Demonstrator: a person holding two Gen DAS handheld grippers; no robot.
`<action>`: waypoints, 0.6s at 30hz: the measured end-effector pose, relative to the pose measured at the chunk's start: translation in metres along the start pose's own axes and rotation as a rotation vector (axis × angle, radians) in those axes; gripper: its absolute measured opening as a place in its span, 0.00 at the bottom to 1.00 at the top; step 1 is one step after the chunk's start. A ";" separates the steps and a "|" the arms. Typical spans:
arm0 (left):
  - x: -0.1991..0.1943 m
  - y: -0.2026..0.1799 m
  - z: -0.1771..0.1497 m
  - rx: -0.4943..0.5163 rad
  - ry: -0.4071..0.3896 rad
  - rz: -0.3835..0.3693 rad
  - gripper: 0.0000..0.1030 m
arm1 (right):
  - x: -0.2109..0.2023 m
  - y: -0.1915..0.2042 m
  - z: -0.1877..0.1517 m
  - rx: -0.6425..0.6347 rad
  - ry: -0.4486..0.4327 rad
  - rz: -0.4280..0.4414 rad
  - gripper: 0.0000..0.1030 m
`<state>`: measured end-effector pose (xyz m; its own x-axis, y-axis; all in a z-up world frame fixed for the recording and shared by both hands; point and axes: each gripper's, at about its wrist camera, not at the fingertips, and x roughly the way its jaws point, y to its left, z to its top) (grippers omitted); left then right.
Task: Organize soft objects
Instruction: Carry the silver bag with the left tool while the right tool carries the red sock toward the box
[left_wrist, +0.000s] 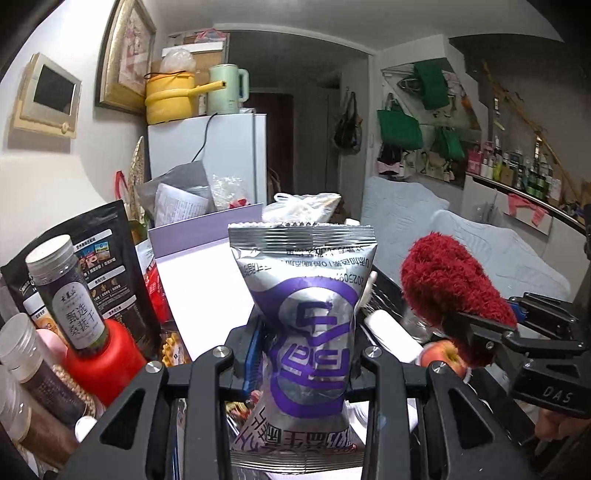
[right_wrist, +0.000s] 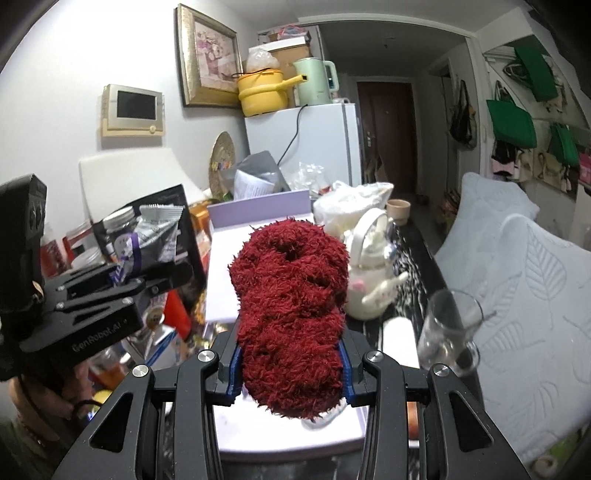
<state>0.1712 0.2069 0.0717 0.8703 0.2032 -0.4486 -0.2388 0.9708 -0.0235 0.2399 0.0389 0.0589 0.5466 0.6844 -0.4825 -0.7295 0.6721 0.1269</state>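
My left gripper (left_wrist: 303, 365) is shut on a silver and purple snack bag (left_wrist: 306, 295), which stands upright between the pads. In the right wrist view the same bag (right_wrist: 155, 236) shows at the left, in the left gripper (right_wrist: 136, 280). Blue pads of my right gripper (right_wrist: 291, 373) are shut on a fuzzy dark red soft object (right_wrist: 291, 295). From the left wrist view that red object (left_wrist: 443, 273) sits at the right in the right gripper (left_wrist: 476, 332). Both are held above an open lavender box (right_wrist: 258, 214) with a white inside (left_wrist: 199, 280).
Jars (left_wrist: 70, 291), a red container (left_wrist: 107, 365) and a black pouch (left_wrist: 110, 258) crowd the left. A white teapot (right_wrist: 369, 280), a glass mug (right_wrist: 447, 332), a small cup (right_wrist: 398, 210) and an apple (left_wrist: 441, 354) sit to the right. A quilted sofa cover (right_wrist: 517, 277) lies beyond.
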 end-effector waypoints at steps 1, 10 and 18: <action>0.007 0.003 0.000 -0.012 0.001 0.011 0.32 | 0.005 -0.001 0.003 0.002 -0.002 0.004 0.38; 0.065 0.020 -0.012 -0.060 0.070 0.070 0.32 | 0.055 -0.007 0.011 -0.005 0.017 -0.011 0.38; 0.106 0.031 -0.028 -0.058 0.142 0.089 0.32 | 0.095 -0.015 0.002 -0.002 0.065 -0.017 0.38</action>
<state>0.2439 0.2554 -0.0021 0.7759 0.2638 -0.5730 -0.3398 0.9401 -0.0275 0.3037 0.0951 0.0129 0.5310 0.6531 -0.5399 -0.7214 0.6827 0.1163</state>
